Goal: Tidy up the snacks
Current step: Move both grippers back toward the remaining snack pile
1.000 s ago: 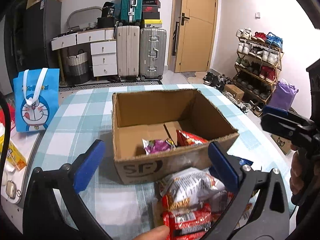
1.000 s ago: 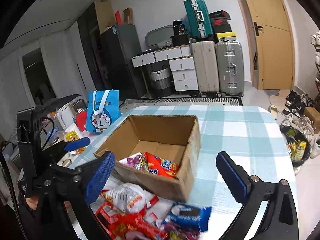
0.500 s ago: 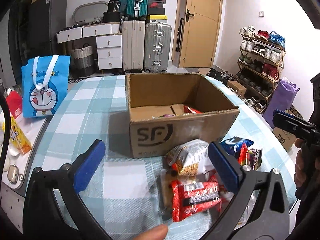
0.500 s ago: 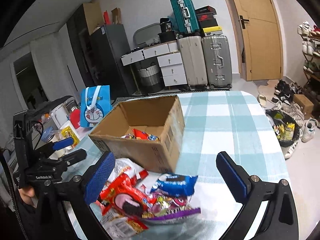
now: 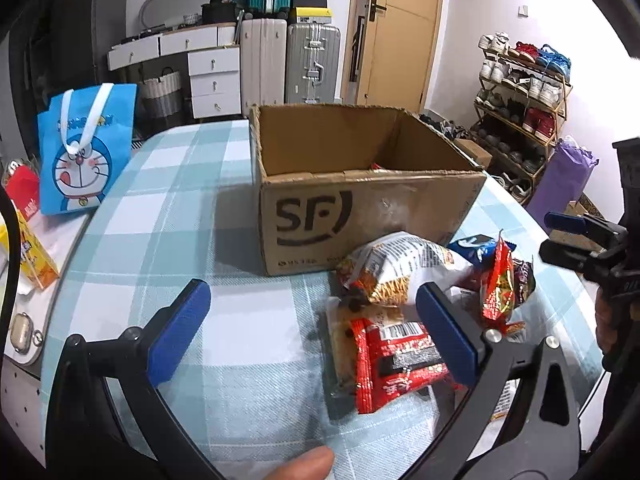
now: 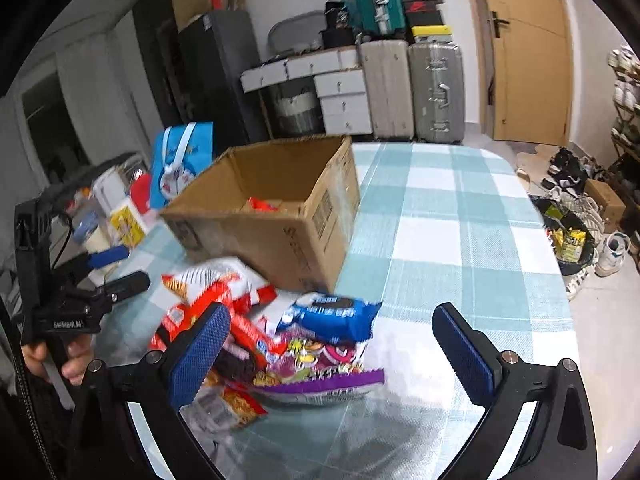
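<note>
Cardboard box [image 5: 368, 200], open-topped, sits mid-desk on the checked cloth [image 5: 168, 216]; a red packet [image 6: 262, 204] shows inside, so it looks to be the collection bin. Remaining snacks are heaped just in front of its near wall: white-and-orange bag [image 5: 396, 266], red wrapper [image 5: 396, 364], blue cookie pack [image 6: 332, 314], purple-edged packet [image 6: 320, 376]. Left gripper [image 5: 312, 334] has fingers wide, empty, low over the heap's left edge. Right gripper [image 6: 332, 350] likewise spread and empty, straddling the blue and purple packs, probably lining up the next pick. Right view is motion-blurred.
</note>
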`<state>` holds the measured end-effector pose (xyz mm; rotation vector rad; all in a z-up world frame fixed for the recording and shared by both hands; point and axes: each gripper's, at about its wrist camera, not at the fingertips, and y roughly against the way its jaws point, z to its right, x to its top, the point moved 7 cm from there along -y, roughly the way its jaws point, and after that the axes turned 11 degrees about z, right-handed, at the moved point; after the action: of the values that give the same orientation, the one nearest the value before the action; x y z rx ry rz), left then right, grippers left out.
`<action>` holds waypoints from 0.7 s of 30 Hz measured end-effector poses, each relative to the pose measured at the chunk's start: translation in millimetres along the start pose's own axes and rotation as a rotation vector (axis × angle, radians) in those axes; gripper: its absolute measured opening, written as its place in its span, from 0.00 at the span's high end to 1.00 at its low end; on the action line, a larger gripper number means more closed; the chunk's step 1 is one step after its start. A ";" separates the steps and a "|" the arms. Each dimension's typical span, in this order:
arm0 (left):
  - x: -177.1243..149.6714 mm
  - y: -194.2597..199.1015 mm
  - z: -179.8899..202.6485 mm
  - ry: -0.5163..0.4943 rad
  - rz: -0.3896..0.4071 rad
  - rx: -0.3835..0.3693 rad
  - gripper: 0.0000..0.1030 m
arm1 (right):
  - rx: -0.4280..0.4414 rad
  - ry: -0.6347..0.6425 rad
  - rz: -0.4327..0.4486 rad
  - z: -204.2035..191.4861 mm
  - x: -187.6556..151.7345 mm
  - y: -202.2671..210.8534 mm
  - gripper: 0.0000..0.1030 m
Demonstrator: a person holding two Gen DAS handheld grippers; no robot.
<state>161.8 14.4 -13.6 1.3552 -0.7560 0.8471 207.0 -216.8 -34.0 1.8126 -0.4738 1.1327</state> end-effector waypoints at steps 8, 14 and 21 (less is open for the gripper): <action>-9.8 -7.3 16.0 -0.040 -0.041 -0.025 0.00 | 0.023 0.042 -0.088 -2.0 -17.6 -10.8 0.00; -16.9 -10.8 27.4 -0.071 -0.068 -0.052 0.00 | 0.042 0.088 -0.120 -12.1 -25.6 -15.1 0.00; -29.8 -17.5 47.2 -0.104 -0.125 -0.127 0.00 | 0.037 0.116 -0.155 -15.0 -33.4 -19.7 0.00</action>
<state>162.7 -35.4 -44.3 1.3260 -0.7837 0.6234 196.5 -198.7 -69.9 1.7717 -0.2416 1.1377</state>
